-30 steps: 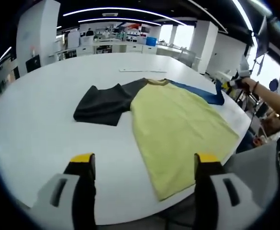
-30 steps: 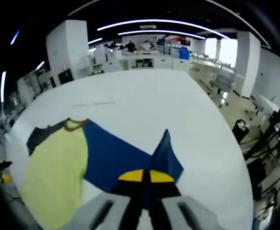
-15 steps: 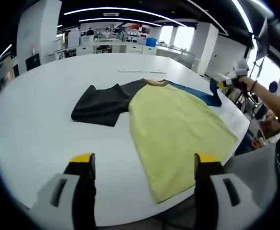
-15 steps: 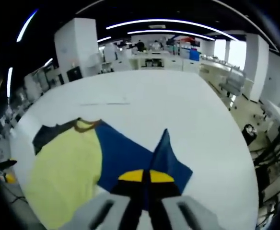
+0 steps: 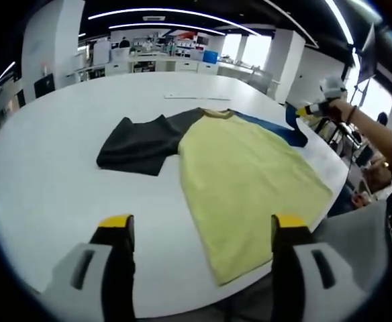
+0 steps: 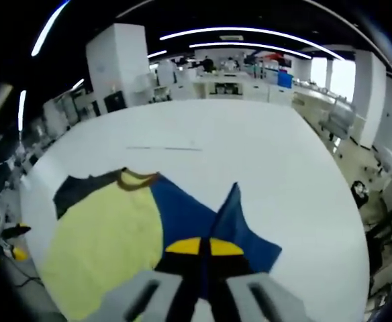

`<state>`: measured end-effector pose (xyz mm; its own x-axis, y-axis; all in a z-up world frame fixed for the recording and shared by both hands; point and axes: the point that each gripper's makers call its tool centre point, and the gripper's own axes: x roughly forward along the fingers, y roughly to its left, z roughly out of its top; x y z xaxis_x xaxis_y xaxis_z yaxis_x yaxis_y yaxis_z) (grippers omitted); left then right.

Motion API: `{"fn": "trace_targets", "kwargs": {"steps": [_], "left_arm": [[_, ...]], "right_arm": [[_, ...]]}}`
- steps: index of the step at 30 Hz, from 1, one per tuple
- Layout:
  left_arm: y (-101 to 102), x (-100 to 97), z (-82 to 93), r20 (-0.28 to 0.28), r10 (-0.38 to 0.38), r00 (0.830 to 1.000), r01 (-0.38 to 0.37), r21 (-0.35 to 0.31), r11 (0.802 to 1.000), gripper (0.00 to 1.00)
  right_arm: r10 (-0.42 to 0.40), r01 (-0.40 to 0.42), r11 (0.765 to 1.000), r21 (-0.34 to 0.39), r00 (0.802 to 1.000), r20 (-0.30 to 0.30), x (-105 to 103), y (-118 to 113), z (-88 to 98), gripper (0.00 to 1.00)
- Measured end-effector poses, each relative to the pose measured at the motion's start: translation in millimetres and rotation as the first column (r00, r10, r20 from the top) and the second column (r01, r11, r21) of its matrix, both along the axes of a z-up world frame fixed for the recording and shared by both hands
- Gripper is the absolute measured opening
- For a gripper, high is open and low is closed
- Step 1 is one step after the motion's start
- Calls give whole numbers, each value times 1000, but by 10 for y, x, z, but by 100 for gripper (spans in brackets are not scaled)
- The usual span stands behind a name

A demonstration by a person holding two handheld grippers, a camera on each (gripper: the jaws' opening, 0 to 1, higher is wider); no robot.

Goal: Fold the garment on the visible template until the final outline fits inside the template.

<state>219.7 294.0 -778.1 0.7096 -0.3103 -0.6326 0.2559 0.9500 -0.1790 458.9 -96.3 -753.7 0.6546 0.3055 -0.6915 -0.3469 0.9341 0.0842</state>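
Left gripper (image 5: 194, 231) wide open (jaws far apart), right gripper (image 6: 205, 247) pinched shut on cloth.

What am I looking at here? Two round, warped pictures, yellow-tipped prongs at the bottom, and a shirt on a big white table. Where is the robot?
There is no robot arm. A person holds a two-jaw gripper in each hand, and each gripper carries a fisheye camera looking out along its own jaws, hence the round, bent pictures.

In the left gripper view, the left gripper hangs open over the near part of the white table, holding nothing. Ahead lies the shirt: a yellow body, a dark grey sleeve spread flat, and a blue sleeve. At the far right of this view, the person's hand holds the right gripper, which pinches the end of the blue sleeve and lifts it.

The right gripper view shows that pinch up close: the right gripper's jaws are shut on the blue cloth, which rises in a peak just past the yellow tips.
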Motion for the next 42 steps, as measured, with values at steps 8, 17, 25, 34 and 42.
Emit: {"fn": "trace_targets", "kwargs": {"steps": [8, 17, 25, 34, 42], "left_arm": [[19, 11, -2, 1, 1, 1000, -1, -2, 1000, 81], [32, 2, -24, -5, 9, 1000, -10, -11, 1000, 80], [34, 5, -24, -2, 13, 1000, -13, -21, 1000, 80], [45, -17, -36, -8, 10, 1000, -10, -18, 1000, 80], [48, -25, -32, -8, 8, 1000, -8, -22, 1000, 80]], "right_arm": [[38, -38, 999, 15, 999, 8, 65, 223, 54, 0], [88, -88, 996, 8, 996, -1, 122, 441, 58, 0], [127, -127, 992, 5, 992, -1, 160, 623, 77, 0], [160, -160, 987, 9, 987, 1, 158, 821, 123, 0], [205, -205, 979, 2, 979, -1, 125, 1031, 116, 0]]}}
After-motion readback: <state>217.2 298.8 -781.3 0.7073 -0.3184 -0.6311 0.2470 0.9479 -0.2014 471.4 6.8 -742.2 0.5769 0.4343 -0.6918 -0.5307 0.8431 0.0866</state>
